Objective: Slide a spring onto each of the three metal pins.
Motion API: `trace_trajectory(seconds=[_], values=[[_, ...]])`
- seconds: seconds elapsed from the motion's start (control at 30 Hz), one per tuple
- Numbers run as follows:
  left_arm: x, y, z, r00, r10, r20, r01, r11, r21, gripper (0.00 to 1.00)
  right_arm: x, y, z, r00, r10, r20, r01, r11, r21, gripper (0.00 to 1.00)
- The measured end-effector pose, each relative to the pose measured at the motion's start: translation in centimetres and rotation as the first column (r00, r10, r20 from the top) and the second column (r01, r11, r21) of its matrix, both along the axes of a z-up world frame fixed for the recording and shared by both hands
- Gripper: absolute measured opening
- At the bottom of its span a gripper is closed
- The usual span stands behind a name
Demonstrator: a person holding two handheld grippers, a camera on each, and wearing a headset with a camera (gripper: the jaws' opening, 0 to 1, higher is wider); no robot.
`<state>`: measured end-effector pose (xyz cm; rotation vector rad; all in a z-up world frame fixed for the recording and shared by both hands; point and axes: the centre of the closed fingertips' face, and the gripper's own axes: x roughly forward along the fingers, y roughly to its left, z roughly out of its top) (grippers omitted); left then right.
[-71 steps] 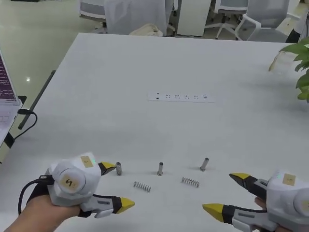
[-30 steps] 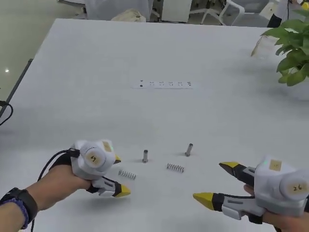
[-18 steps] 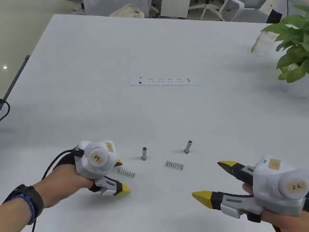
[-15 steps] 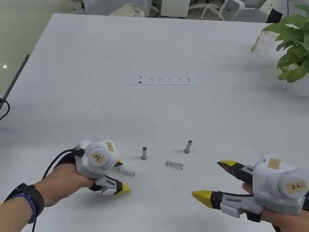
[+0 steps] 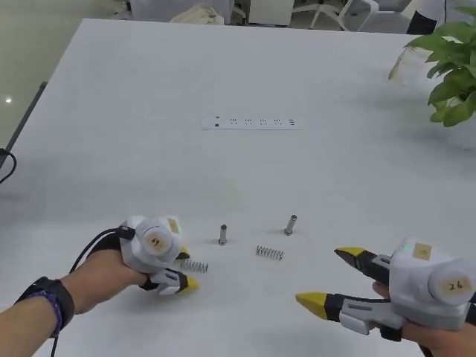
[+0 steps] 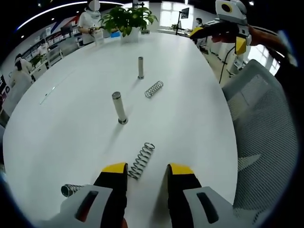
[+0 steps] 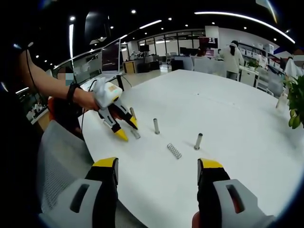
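On the white desk (image 5: 134, 97), close to my side, my left claw (image 6: 145, 172) sits narrowly open, its yellow tips either side of a small coiled steel spring (image 6: 141, 160) lying flat, not clamped on it. Beyond it stands one short grey metal pin (image 6: 118, 108), then another pin (image 6: 140, 67), with a second spring (image 6: 154, 89) near them. My right claw (image 5: 331, 277) hangs wide open and empty, well apart

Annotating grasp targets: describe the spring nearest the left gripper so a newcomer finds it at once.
On the white table, go from the power strip toward the near edge, where two upright pins stand with two springs lying before them. The wanted spring is the left one, right at the left gripper's yellow tips; the other spring lies between the pins.
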<state>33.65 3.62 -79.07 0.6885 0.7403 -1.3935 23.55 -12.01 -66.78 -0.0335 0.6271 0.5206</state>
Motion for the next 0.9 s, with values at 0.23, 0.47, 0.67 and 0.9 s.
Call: trace_trajectory(seconds=[0.23,0.47,0.67,0.9], values=[[0.1,-0.1,-0.1,1.0,0.014,0.009,-0.014,1.0,-0.001,0.13,-0.2,0.1,0.0,1.0,0.002,-0.004,-0.002,1.0,0.002,0.67],[0.3,-0.3,-0.2,0.999,0.039,0.012,-0.039,0.999,-0.004,0.03,-0.1,0.0,0.2,1.0,0.0,0.004,0.0,1.0,0.005,0.67],[-0.1,0.0,-0.1,0.999,0.046,0.004,-0.046,0.999,-0.002,0.02,-0.2,0.1,0.4,1.0,0.006,0.006,-0.006,1.0,0.008,0.67],[-0.4,0.9,0.7,0.997,0.071,-0.002,-0.071,0.997,-0.019,0.02,-0.3,0.2,0.3,1.0,0.01,0.003,-0.01,1.0,0.009,0.67]])
